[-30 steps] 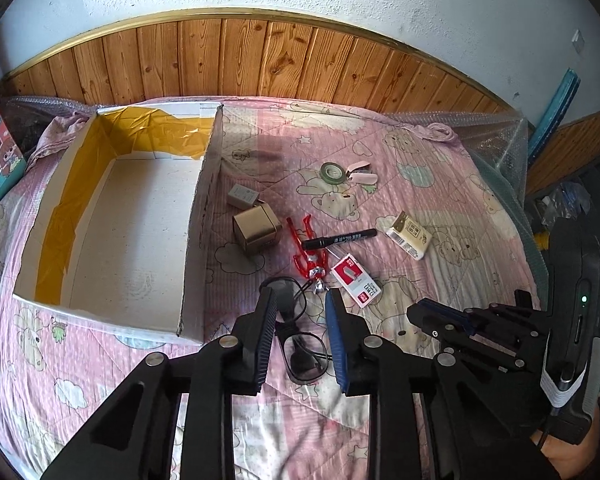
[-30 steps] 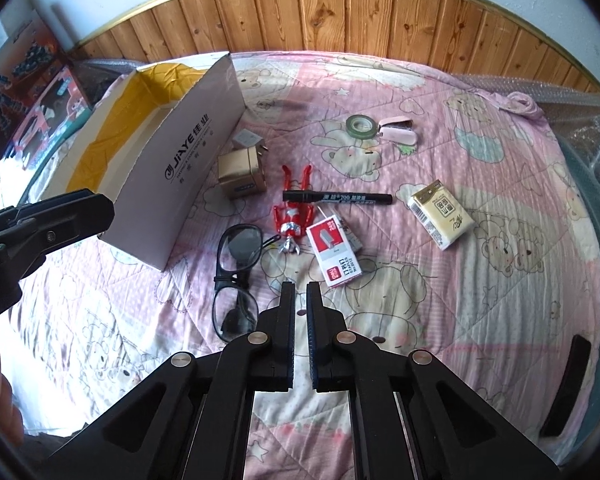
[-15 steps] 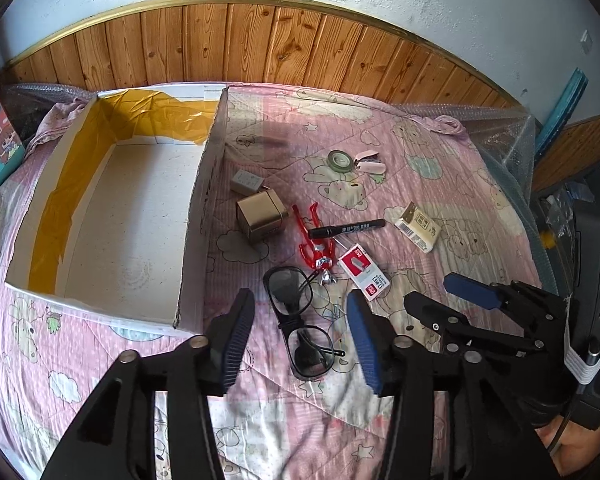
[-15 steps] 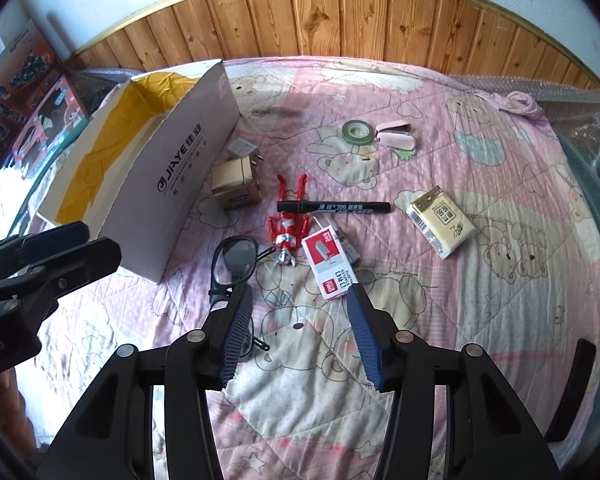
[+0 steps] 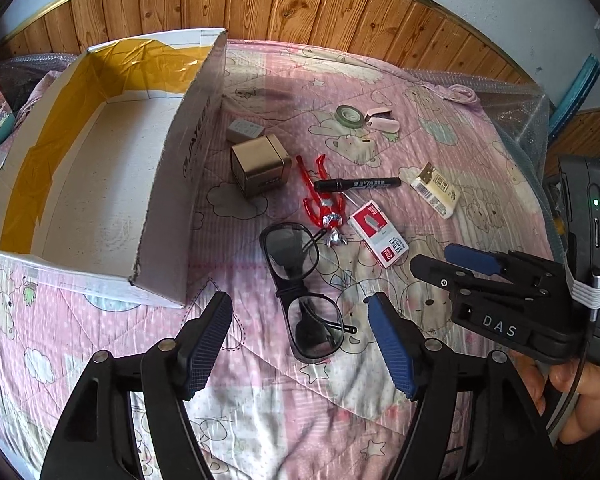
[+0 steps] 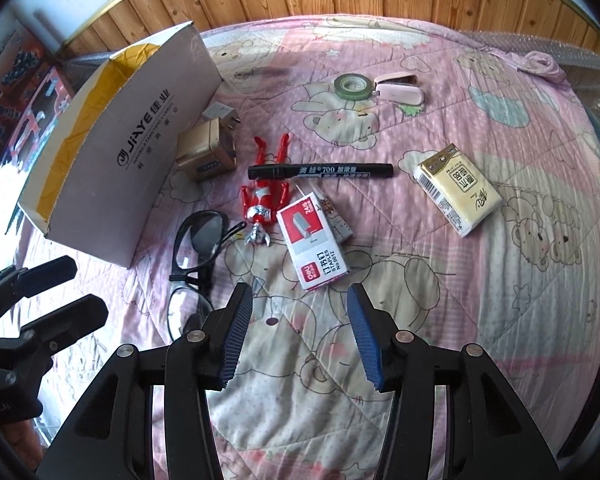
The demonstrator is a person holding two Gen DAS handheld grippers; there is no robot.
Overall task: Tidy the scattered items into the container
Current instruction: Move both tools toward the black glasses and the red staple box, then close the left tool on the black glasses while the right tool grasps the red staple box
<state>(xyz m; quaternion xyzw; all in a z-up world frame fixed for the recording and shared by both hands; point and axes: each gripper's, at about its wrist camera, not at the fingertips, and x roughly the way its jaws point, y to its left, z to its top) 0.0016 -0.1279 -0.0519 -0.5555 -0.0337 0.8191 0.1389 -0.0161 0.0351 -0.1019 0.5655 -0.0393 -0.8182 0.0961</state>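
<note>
Left wrist view: the glasses (image 5: 302,280) are seen lying folded on the pink quilt (image 5: 440,128), just ahead of the left gripper (image 5: 300,340) and between the lines of its two fingers.
Long axis: the glasses run roughly away from the left gripper, one lens near, the other far, so the spread jaws are set across the frame.
Left gripper: held wide apart, nothing pinched.
Right gripper (image 6: 298,336): also spread and empty; the staple box (image 6: 314,242) lies just ahead of it, the glasses off to its left.
Nearer arm: the left is judged nearer to the glasses.
Container: the open cardboard box (image 5: 168,184) stands to the left of the glasses, empty as far as is shown.
Neighbours: the red toy figure (image 5: 324,200) touches or nearly touches the far lens; the black marker (image 5: 358,184), small tan box (image 5: 260,166) and tissue pack (image 5: 436,190) lie beyond.
In the way: nothing is seen between the left gripper and the near lens.
</note>
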